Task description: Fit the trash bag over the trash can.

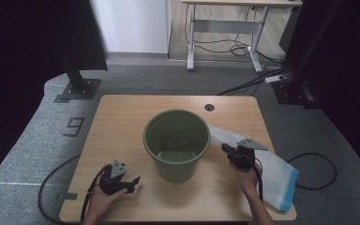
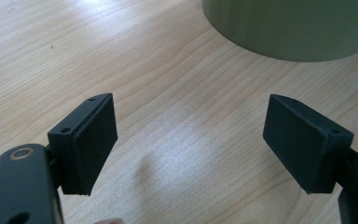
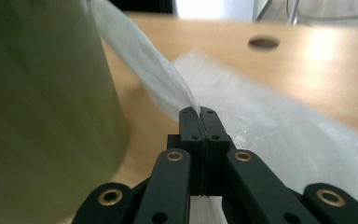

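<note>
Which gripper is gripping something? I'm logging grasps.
The right gripper, beside the green bucket: its jaws are pinched shut on the clear plastic bag. The left gripper stands open above bare table.

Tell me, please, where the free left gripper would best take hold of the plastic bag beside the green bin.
Probably the bag's edge next to the bin, opposite the spot the right gripper pinches. There the film is lifted off the table, so flat jaws can close on one layer; elsewhere it lies flat. The left gripper, jaws wide, should come level, passing in front of the bin.
</note>
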